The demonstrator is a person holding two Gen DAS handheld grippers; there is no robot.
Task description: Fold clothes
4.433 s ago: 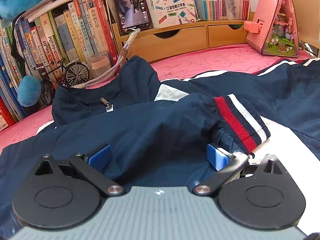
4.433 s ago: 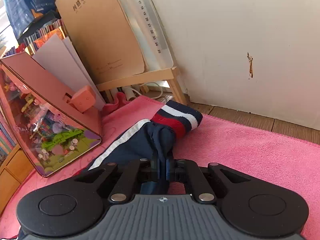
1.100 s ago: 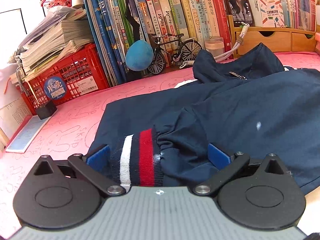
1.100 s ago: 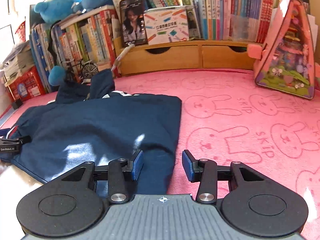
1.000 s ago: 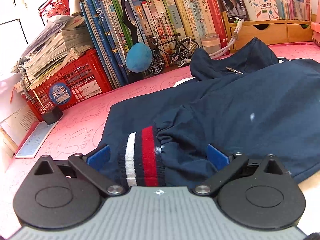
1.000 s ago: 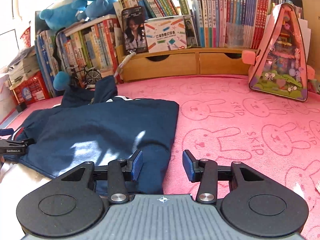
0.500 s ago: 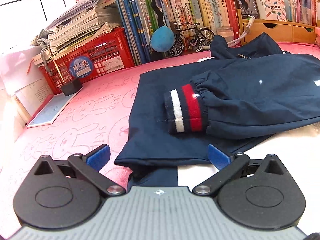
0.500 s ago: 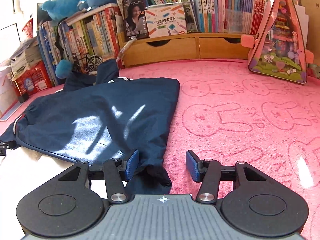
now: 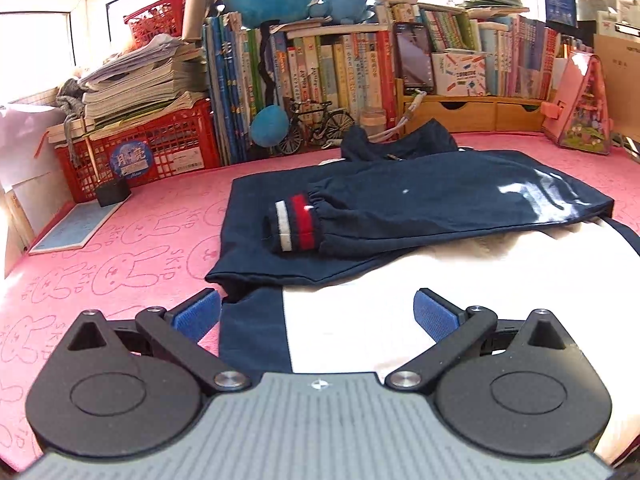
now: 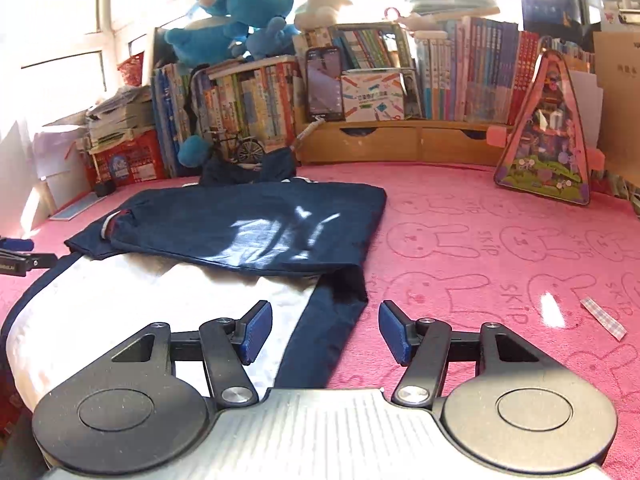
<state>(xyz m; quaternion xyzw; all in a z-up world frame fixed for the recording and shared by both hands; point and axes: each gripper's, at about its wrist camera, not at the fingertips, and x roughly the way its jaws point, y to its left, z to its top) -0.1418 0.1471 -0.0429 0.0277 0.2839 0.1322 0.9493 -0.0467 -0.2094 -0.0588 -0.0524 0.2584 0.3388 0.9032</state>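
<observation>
A navy and white jacket (image 9: 420,204) lies on the pink rabbit-print mat (image 9: 120,248), both sleeves folded across its body. The striped cuff (image 9: 294,226) of one sleeve rests on top near the left edge. My left gripper (image 9: 316,316) is open, low over the jacket's white lower part near its left hem, holding nothing. In the right wrist view the jacket (image 10: 248,232) spreads left of centre, and my right gripper (image 10: 326,332) is open above the navy side strip at the jacket's right hem. The left gripper's tip (image 10: 16,256) shows at the far left edge.
Bookshelves (image 9: 320,64) with plush toys, a model bicycle (image 9: 316,124) and wooden drawers (image 10: 400,140) line the back. A red crate (image 9: 136,152) with papers stands at the left. A pink triangular toy house (image 10: 548,148) stands at the right. A paper strip (image 10: 604,318) lies on the mat.
Both grippers let go of the sleeves and pulled back toward the jacket's lower hem. The right gripper's jaws opened wider. The cuff now lies farther from the left gripper.
</observation>
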